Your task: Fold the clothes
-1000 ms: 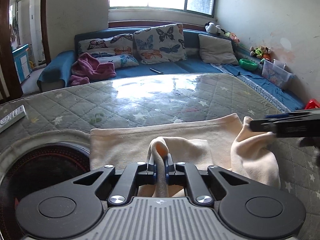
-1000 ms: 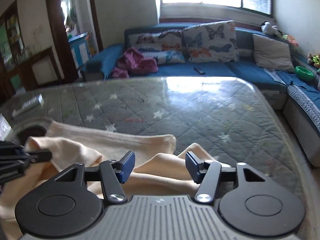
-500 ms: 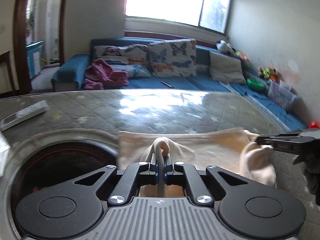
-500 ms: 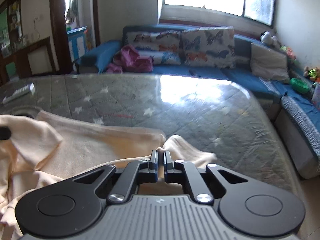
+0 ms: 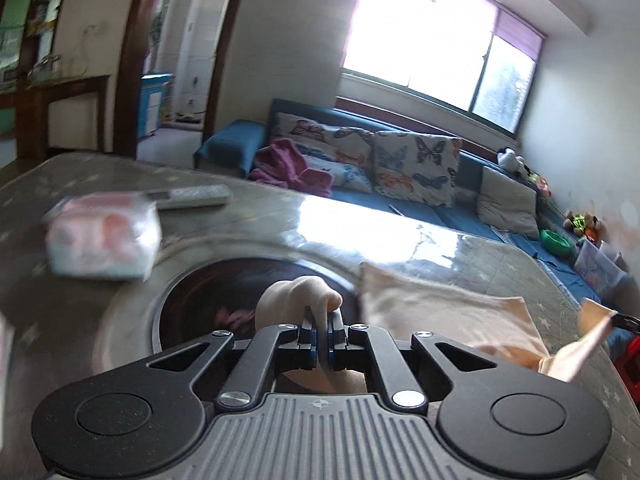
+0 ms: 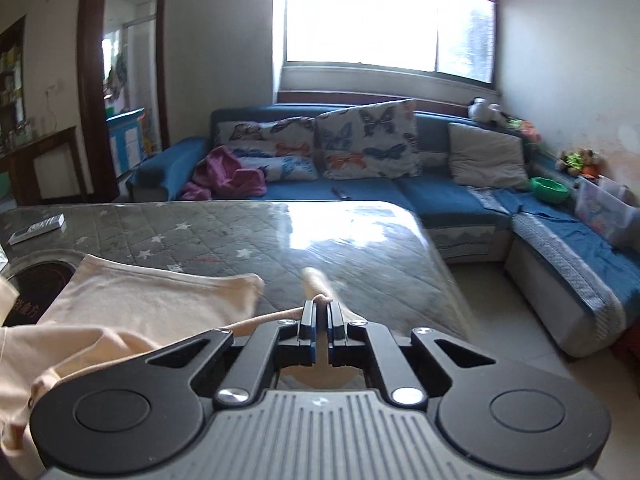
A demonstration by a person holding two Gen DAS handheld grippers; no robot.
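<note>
Gripping a bunched fold of the cream garment [image 5: 440, 312], the left tongs [image 5: 319, 334] are pressed together on the fabric, which bulges above their tips in front of a dark round inset [image 5: 224, 288] in the desk [image 5: 520, 264]. The right tongs [image 6: 319, 320] are likewise clamped on another edge of the same garment [image 6: 152, 304], a small tuft of cloth standing up just past their closed tips. Between the two grips the garment lies partly spread on the quilted, star-patterned desk cover, with its near portion lifted toward the tongs. In the left wrist view the right tongs' tip [image 5: 628, 322] appears at the far right edge, holding a raised corner of cloth. A tissue pack [image 5: 102, 236] and a remote control [image 5: 192, 196] lie on the desk to the left, well apart from the garment. Behind the desk stands a blue sofa [image 6: 440, 192] with butterfly cushions [image 6: 368, 140] and a crumpled purple garment [image 6: 228, 176].
</note>
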